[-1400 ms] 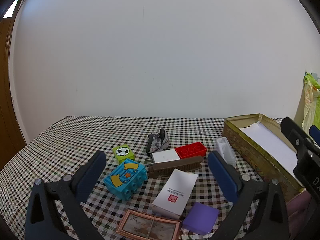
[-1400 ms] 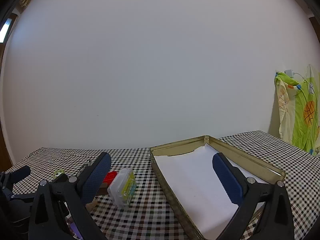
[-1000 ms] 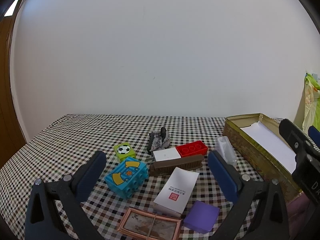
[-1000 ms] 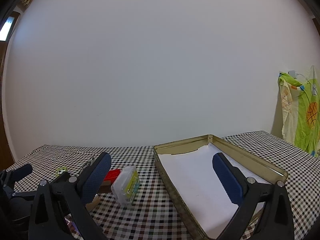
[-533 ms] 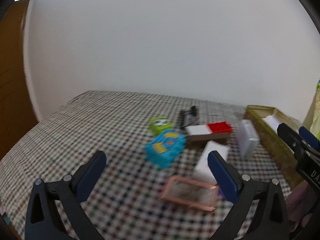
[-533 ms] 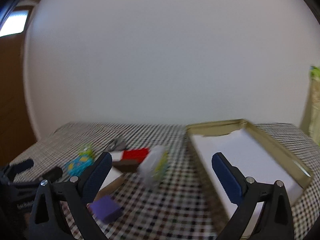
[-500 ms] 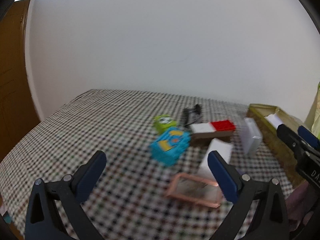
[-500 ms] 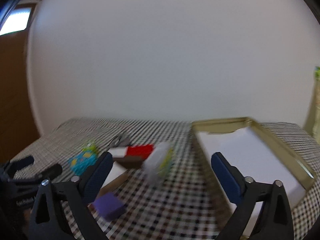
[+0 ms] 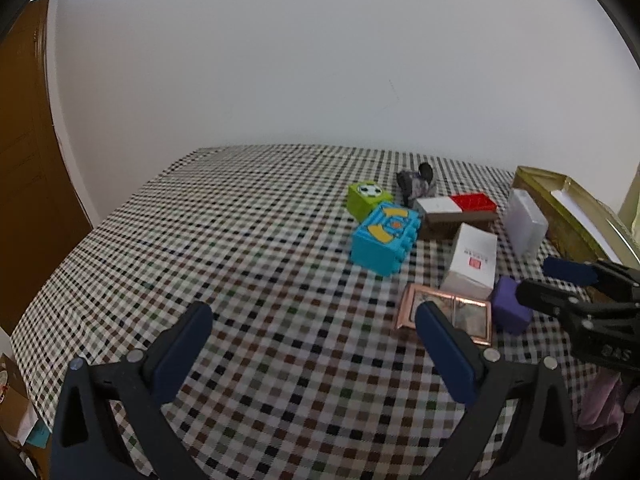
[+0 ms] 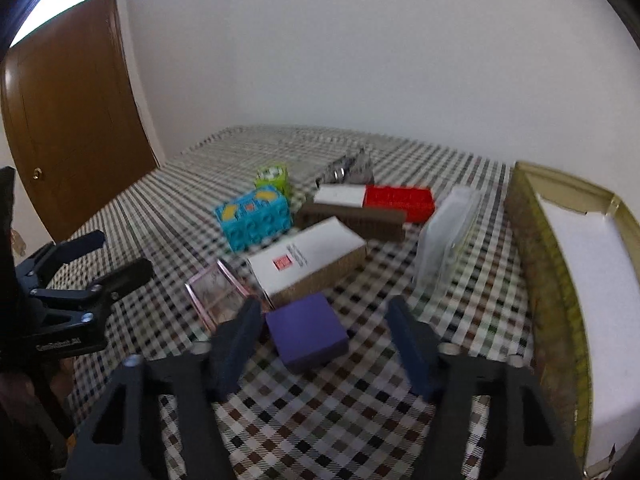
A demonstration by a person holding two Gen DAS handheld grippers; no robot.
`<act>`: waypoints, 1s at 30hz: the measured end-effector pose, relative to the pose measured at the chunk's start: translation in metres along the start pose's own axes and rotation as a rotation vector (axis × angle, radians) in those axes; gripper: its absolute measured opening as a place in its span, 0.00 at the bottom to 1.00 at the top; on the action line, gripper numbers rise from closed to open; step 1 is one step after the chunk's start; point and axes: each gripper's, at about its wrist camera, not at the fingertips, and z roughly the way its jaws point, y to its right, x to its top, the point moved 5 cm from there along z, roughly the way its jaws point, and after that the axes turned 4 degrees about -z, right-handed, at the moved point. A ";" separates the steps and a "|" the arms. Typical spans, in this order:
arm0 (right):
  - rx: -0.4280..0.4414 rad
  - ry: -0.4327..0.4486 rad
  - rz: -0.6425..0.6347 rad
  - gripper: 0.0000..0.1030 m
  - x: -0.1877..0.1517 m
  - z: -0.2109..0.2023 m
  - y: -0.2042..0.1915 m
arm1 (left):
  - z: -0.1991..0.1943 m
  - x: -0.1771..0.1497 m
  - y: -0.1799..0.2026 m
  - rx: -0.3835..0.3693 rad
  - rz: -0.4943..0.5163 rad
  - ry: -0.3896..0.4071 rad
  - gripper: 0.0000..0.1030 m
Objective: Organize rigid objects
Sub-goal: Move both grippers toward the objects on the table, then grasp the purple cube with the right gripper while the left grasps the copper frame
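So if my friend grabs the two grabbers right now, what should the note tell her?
Left gripper: open, empty, above bare tablecloth.
Right gripper: open, empty, its jaws either side of the purple block, not closed on it.
Gold tin: on the right, only white paper lining inside.
Still on the table: blue brick, green football cube, red brick, white box, clear case, pink frame.
Done: nothing packed yet.
Left: probably grab the purple block first, then the rest into the tin.
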 end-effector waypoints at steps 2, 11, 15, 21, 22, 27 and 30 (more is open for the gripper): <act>0.018 -0.052 0.000 0.51 -0.001 0.009 0.011 | 0.001 0.000 0.002 -0.003 0.003 -0.016 1.00; 0.064 -0.134 -0.077 0.51 -0.007 0.022 -0.009 | 0.002 -0.008 0.006 -0.038 0.014 -0.063 1.00; 0.074 -0.133 -0.076 0.47 -0.009 0.013 -0.008 | 0.005 -0.011 0.016 -0.078 0.046 -0.093 0.99; 0.112 -0.078 0.002 0.41 -0.004 0.010 0.012 | 0.006 -0.013 0.041 -0.115 0.102 -0.103 0.99; 0.113 -0.060 0.005 0.41 -0.003 0.006 0.014 | 0.007 -0.012 0.045 -0.123 0.108 -0.103 0.99; 0.097 0.080 0.006 0.41 0.003 -0.031 0.025 | 0.018 -0.005 0.064 -0.150 0.114 -0.132 1.00; 0.056 0.137 0.010 0.41 0.005 -0.045 0.037 | 0.030 -0.006 0.074 -0.171 0.103 -0.176 1.00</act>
